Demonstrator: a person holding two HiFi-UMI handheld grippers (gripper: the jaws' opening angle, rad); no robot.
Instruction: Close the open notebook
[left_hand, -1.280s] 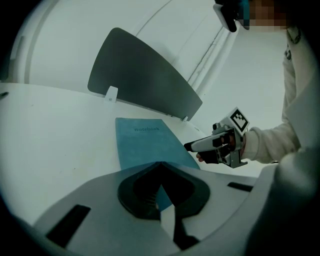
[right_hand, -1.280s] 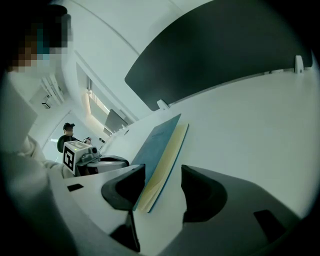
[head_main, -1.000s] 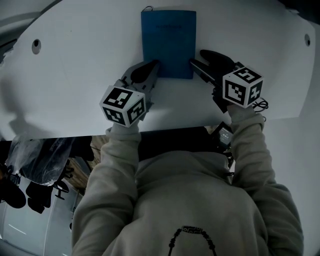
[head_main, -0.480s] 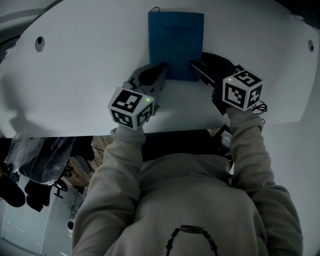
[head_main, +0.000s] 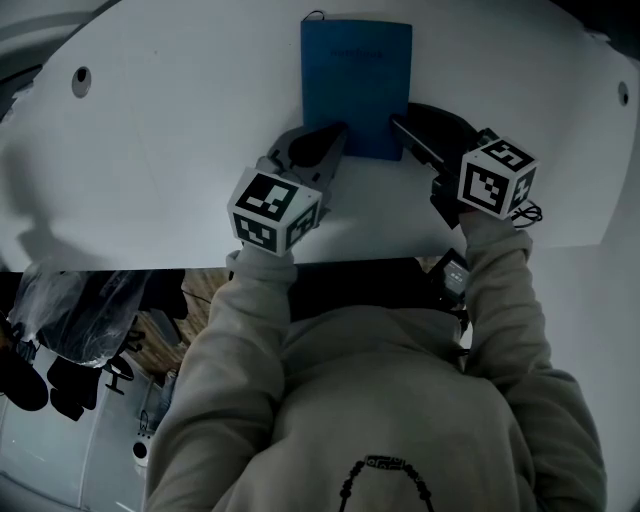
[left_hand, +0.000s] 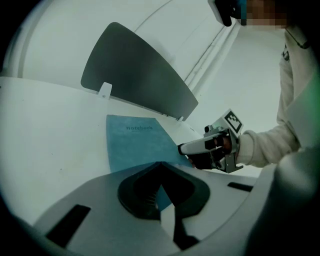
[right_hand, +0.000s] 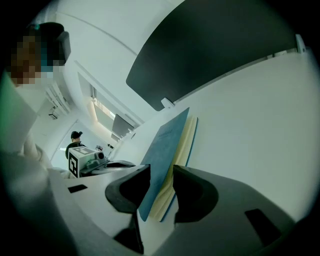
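Blue rectangular paper notebook (head_main: 356, 85), deep blue cover, and there, cream page edges under it; smooth white table (head_main: 170, 160), plain all round; left gripper (head_main: 338, 130) pale grey, tongs padded black, black-and-white square markers on its cube; soft fabric sleeve (head_main: 235, 330) light beige

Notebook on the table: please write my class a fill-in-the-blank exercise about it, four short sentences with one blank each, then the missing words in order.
1. The notebook is not open but ____.
2. Its cover is coloured ____.
3. The word printed near the top of that cover reads ____.
4. The table under it is coloured ____.

Missing words: closed; blue; notebook; white.
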